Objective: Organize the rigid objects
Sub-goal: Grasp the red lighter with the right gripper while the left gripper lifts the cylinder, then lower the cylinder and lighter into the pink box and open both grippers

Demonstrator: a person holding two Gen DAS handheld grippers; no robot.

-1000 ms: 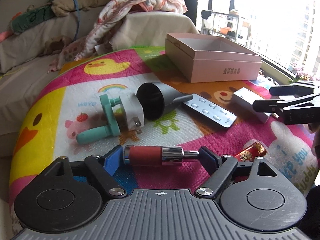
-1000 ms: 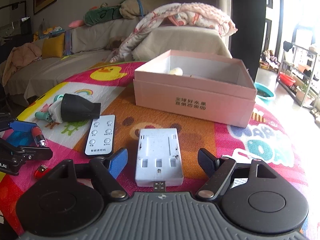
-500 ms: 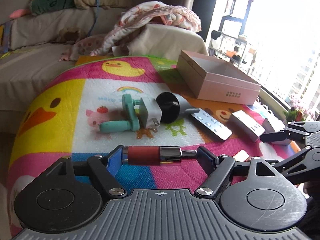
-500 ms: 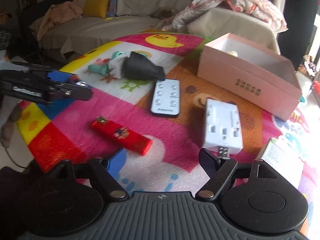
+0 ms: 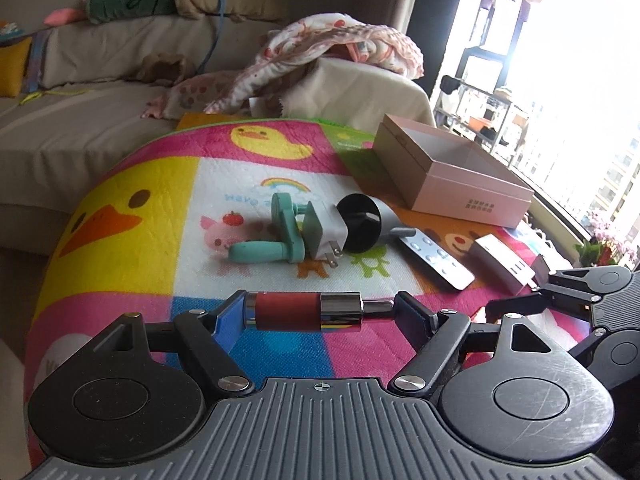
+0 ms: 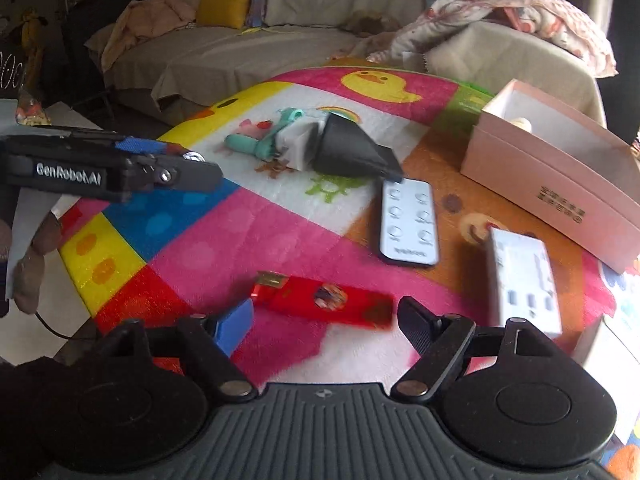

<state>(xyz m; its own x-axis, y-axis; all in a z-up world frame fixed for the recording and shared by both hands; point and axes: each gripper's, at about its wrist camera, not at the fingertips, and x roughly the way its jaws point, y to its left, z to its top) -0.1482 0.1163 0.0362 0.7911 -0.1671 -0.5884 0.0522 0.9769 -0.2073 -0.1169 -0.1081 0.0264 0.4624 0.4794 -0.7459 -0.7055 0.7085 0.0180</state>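
Left tool [image 5: 320,312] grips a red-and-chrome cylinder [image 5: 304,312] end to end; right tool [image 6: 326,316], wide open, hovers over a red lighter [image 6: 324,300].

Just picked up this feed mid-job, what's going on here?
The left gripper holds a red and chrome cylinder crosswise above the mat. The right gripper is open, low over a red lighter. The remote, white charger and plug adapter lie outside the pink box.

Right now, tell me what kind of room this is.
Most likely a home living room: a long beige sofa with cushions, a cartoon play mat spread over a table, and a balcony window.
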